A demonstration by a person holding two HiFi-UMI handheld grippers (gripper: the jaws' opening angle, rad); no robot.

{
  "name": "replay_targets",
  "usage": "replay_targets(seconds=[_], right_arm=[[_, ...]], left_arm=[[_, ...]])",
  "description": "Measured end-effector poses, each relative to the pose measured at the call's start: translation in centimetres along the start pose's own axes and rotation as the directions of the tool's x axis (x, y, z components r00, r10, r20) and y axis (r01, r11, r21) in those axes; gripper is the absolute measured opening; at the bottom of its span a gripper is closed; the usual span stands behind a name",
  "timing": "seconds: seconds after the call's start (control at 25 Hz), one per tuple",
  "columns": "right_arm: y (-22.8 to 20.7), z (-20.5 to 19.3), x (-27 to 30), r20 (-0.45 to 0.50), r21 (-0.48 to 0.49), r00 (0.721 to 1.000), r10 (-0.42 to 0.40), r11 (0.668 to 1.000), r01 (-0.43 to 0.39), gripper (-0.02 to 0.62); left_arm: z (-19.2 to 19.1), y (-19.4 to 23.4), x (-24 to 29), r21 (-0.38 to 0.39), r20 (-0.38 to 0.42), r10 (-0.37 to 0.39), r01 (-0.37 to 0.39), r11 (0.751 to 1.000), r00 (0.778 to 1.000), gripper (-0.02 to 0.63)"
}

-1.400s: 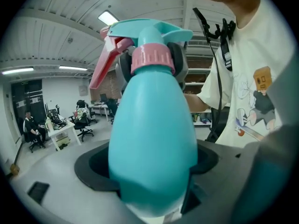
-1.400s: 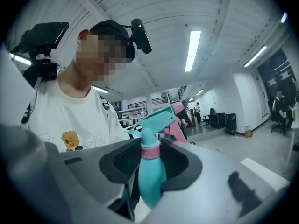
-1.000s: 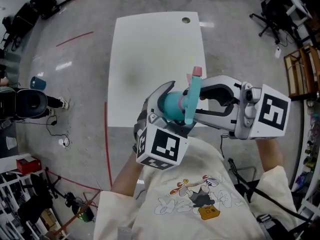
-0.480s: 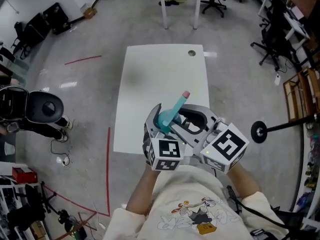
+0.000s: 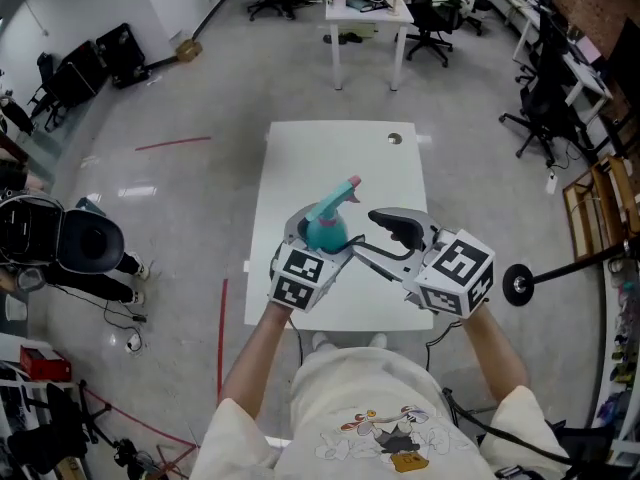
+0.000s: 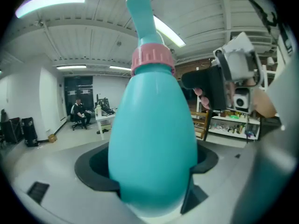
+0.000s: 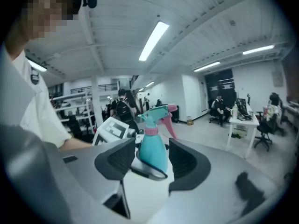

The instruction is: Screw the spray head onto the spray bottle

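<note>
A teal spray bottle (image 5: 325, 234) with a pink collar and a teal spray head (image 5: 338, 199) on its neck stands tilted above the white table (image 5: 340, 148). My left gripper (image 5: 318, 244) is shut on the bottle's body (image 6: 154, 143), which fills the left gripper view up to the collar (image 6: 152, 59). My right gripper (image 5: 378, 238) is just right of the bottle and apart from it. Its jaws have just been opening, and nothing is between them. In the right gripper view the bottle (image 7: 153, 150) and its spray head (image 7: 156, 113) show a little beyond the jaws.
The table has a round cable hole (image 5: 394, 139) near its far edge. Beyond it stands another white table (image 5: 365, 8) with office chairs. A black chair (image 5: 85, 243) is at the left, a stand's base (image 5: 517, 284) at the right.
Both grippers have moved forward, away from the body and out over the table. The right gripper has let go of the spray head and now stands beside the bottle with its jaws wider.
</note>
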State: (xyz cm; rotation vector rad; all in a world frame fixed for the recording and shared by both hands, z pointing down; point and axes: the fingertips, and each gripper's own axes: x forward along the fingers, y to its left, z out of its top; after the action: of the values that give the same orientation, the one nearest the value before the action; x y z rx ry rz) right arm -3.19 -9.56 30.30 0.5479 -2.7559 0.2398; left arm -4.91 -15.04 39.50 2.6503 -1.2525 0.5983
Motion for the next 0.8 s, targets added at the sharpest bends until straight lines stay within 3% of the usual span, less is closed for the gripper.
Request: replay_targets(seconds=[0.08,0.16,0.32,0.48,0.64,0.8], right_arm=[[-0.4,-0.2,-0.8,-0.068,-0.111,0.997,0.045,0.992,-0.052,0.215],[-1.1,0.2,-1.4,-0.091,-0.17,0.992,0.082,0.981,-0.097,0.229],[0.3,2.9,-0.9,-0.011,-0.151,0.972,0.236,0.96,-0.235,0.263],[5.0,5.5,0.4,0.051,-0.166,0.879,0.474,0.872,-0.46,0.272],[7.6,6.1,1.6,0.007,-0.19,0.78,0.626,0.766,-0.614,0.272],[9.3,5.6,2.2,-0.046,-0.201,0.729,0.683,0.708,-0.677,0.268]], left_arm=[[0.7,0.1,-0.9,0.026,0.009,-0.101,0.101,0.995,0.995,0.431],[1.2,-0.7,-2.1,0.044,0.01,-0.221,0.22,0.975,0.975,0.431],[0.7,-2.9,-5.5,0.063,-0.003,-0.387,0.387,0.92,0.922,0.431],[1.0,-5.3,-8.2,0.132,-0.054,-0.5,0.503,0.854,0.864,0.431],[1.5,-7.1,-9.2,0.17,-0.112,-0.597,0.607,0.776,0.795,0.431],[1.2,-7.6,-9.4,0.198,-0.155,-0.614,0.633,0.748,0.774,0.431]])
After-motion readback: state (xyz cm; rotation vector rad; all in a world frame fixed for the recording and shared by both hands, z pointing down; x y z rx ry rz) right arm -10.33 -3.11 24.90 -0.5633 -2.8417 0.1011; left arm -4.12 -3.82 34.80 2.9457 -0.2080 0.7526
